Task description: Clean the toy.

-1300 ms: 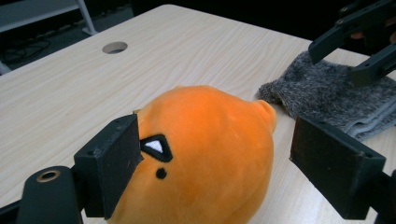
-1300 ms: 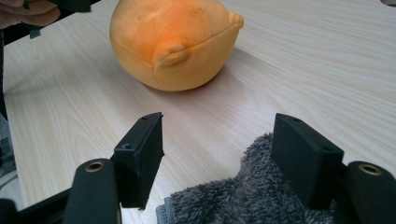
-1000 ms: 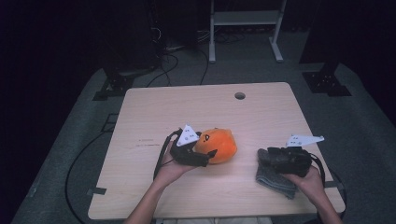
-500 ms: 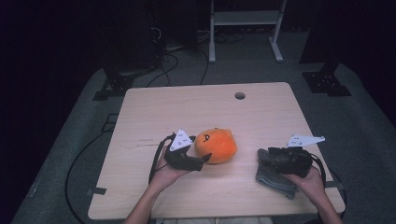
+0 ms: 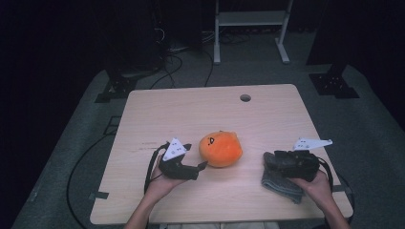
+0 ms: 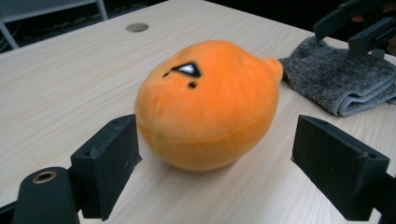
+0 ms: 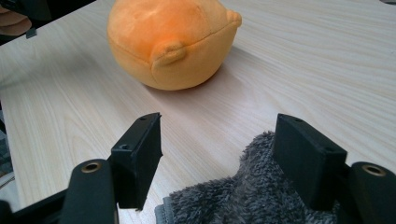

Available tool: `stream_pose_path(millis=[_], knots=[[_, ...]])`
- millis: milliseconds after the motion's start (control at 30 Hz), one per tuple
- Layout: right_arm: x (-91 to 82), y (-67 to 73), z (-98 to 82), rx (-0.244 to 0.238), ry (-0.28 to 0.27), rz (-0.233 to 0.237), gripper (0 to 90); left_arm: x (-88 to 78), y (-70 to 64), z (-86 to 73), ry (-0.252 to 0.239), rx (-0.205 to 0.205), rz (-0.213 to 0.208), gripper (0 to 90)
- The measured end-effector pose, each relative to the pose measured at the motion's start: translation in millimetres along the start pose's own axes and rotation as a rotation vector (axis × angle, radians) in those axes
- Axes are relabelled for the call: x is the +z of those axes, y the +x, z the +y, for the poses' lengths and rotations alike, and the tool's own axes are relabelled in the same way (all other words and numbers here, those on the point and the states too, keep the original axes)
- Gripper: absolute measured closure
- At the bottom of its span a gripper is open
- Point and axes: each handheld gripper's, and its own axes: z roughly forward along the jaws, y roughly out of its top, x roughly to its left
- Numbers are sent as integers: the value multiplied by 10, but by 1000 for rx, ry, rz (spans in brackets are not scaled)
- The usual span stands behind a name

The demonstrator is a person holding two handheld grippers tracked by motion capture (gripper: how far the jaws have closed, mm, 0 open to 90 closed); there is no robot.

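Left gripper gaping, framing plush at frame centre, not yet clamping. Right gripper gaping over cloth, lower right. Grasping remaining.

A rectangular light wood-grain table with rounded corners carries two things. A round orange plush toy with a small dark-and-white eye mark lies on its near half, about midway across. Taking that toy as the landmark: a folded grey terry cloth lies to its right and a little nearer the front edge, apart from it. A small round hole in the tabletop sits beyond the toy, near the far edge.
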Motion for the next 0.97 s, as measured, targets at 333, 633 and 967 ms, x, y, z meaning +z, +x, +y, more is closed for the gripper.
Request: stream_pose_path(millis=[333,633,967], knots=[[22,11,-16,6,10,-4,313,-110,62,-127,-5,-31,30,143],[29,8,-41,12,16,-3,309,-198,128,-215,-4,-49,58,140],[44,10,-64,14,17,-8,305,-209,171,-347,-1,-90,58,126]])
